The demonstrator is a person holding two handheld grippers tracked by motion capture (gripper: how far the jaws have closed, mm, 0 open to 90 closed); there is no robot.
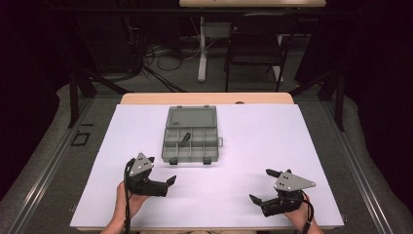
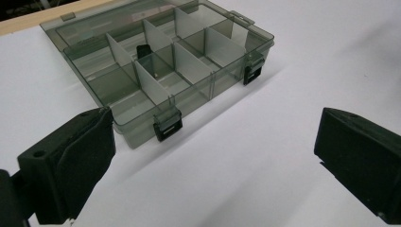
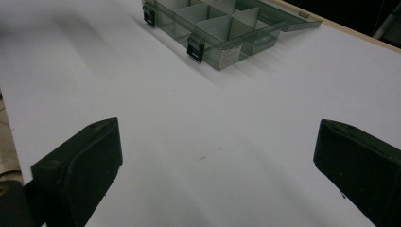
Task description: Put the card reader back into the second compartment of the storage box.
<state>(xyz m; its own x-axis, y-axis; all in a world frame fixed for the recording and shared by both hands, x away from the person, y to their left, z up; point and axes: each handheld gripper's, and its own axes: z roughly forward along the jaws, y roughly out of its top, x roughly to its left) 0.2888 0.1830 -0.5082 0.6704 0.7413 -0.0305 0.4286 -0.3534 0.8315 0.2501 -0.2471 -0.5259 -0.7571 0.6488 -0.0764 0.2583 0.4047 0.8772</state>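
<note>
I have the left gripper (image 1: 160,170) low over the white table (image 1: 253,141), jaws spread wide and holding nothing — in the left gripper view its two black pads (image 2: 71,165) frame the near corner of the organizer box (image 1: 191,135). The box sits toward the far middle of the table, well apart from both grippers, its clear smoky lid folded flat open behind it. Dividers split the tray into small compartments, and two black latches (image 2: 168,125) hang on the near wall. One small dark part (image 1: 185,139) lies in a middle compartment, leaning against a divider; it is too small for me to say what it is, perhaps a clip.

Over on the right, the right gripper (image 1: 265,185) rests near the table's near edge, jaws also wide apart and empty — bare white surface lies between them in the right gripper view, with the box's latched front wall (image 3: 213,45) up ahead. A hand (image 1: 127,200) holds the left gripper from below, and the grey three-cornered plates face up on both.
</note>
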